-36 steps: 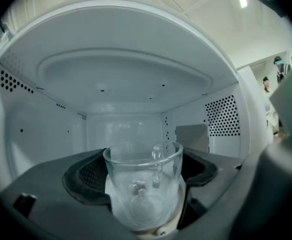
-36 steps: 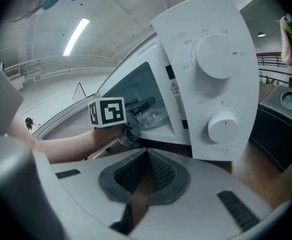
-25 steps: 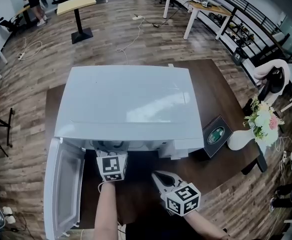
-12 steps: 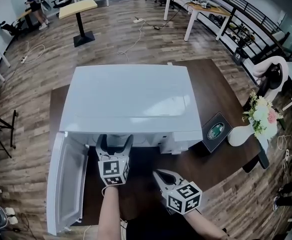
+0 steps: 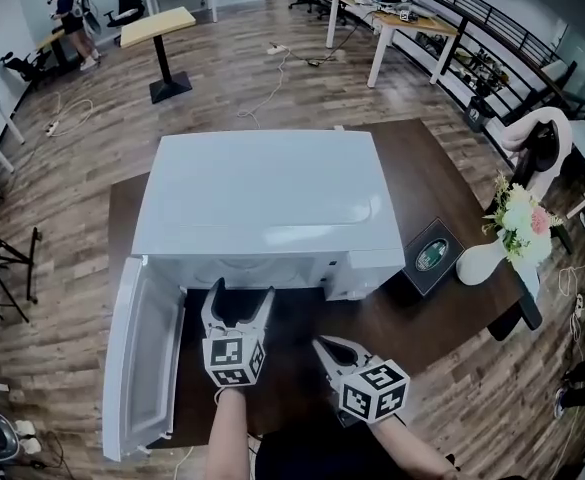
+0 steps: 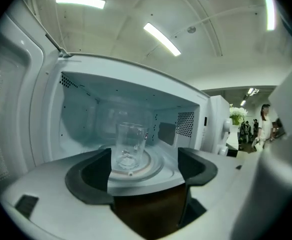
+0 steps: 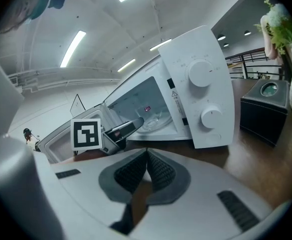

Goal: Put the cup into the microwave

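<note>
Left gripper [image 5: 240, 298]: jaws wide apart, empty, facing the microwave [image 5: 262, 203] opening at lower centre of the head view. Cup [image 6: 131, 145]: upright on the turntable [image 6: 154, 168], centre of the left gripper view, beyond the jaws and untouched; placement judged done. Right gripper [image 7: 146, 156]: jaws pressed together, empty, apparently idle. Door [image 5: 142, 368]: open, lower left. Head view: cup hidden under the microwave's top. Cup contents indeterminable.
</note>
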